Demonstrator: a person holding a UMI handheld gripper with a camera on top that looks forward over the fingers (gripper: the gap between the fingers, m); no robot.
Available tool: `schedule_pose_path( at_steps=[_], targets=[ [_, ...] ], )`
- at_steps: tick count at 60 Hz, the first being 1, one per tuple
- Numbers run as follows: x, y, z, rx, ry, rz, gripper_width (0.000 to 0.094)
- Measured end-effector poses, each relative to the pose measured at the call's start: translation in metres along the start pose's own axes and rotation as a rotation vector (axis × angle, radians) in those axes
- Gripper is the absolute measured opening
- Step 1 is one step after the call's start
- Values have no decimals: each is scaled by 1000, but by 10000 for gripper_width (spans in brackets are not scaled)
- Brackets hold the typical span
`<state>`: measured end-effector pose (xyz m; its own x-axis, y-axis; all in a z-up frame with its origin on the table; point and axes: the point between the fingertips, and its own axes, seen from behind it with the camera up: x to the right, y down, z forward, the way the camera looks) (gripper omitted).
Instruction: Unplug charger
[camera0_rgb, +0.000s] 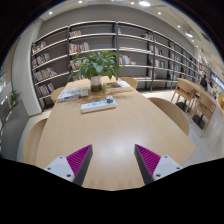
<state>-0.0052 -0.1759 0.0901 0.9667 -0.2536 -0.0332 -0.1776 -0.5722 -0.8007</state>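
Note:
My gripper (112, 160) is open and empty above the near part of a round light wooden table (110, 130). Its two fingers with magenta pads (77, 160) stand wide apart with bare tabletop between them. A white power strip (98, 104) lies on the table well beyond the fingers, near a potted plant (98, 68). I cannot make out a charger or a plug on it from here.
Books or papers (73, 94) lie left of the plant and more (118, 85) to its right. Chairs (172, 112) stand around the table. Tall bookshelves (120, 50) line the back wall. More tables and chairs (195, 97) stand at the right.

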Motion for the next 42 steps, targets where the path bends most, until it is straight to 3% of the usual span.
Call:
schedule_pose_path(
  at_steps=[27, 35, 42],
  targets=[
    [-32, -136, 235, 49, -145, -158, 814],
    [-29, -164, 286, 65, -144, -149, 753],
    [-26, -169, 319, 63, -149, -150, 570]
  ],
)
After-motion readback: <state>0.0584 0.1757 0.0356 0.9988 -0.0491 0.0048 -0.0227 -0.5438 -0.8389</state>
